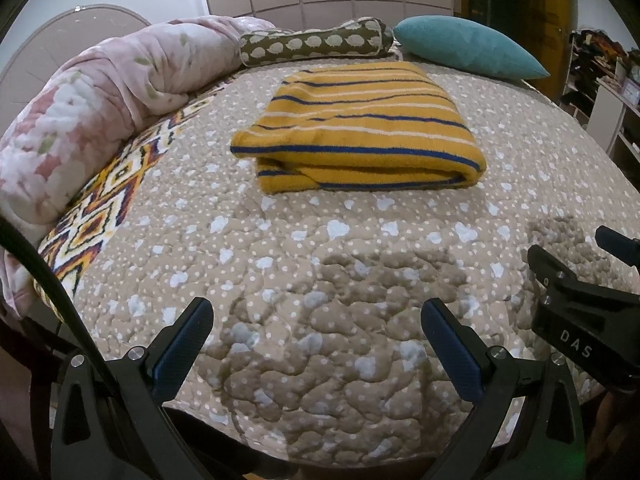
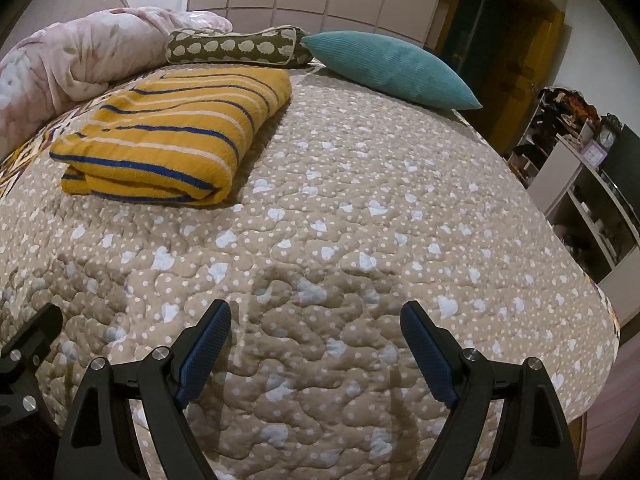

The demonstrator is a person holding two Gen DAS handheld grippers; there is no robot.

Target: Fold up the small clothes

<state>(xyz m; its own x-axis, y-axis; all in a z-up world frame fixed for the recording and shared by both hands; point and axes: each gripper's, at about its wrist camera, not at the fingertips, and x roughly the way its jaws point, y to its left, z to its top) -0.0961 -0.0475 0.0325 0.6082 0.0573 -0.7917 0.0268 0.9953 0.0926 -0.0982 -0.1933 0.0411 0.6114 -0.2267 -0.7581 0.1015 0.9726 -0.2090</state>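
Note:
A yellow knit garment with blue and white stripes point(image 1: 356, 128) lies folded in a thick rectangle on the bed's beige dotted quilt point(image 1: 320, 280). It also shows in the right wrist view point(image 2: 168, 132), at the upper left. My left gripper point(image 1: 316, 312) is open and empty, hovering over the quilt near the bed's front edge, well short of the garment. My right gripper point(image 2: 316, 316) is open and empty too, to the right of the garment and nearer the front edge. The right gripper's body shows at the right in the left wrist view point(image 1: 580, 300).
A pink floral duvet point(image 1: 92, 108) is bunched along the bed's left side. A brown patterned bolster point(image 1: 316, 42) and a teal pillow point(image 1: 468, 46) lie at the head. A patterned blanket edge point(image 1: 108, 200) runs along the left. Shelves point(image 2: 580, 184) stand right of the bed.

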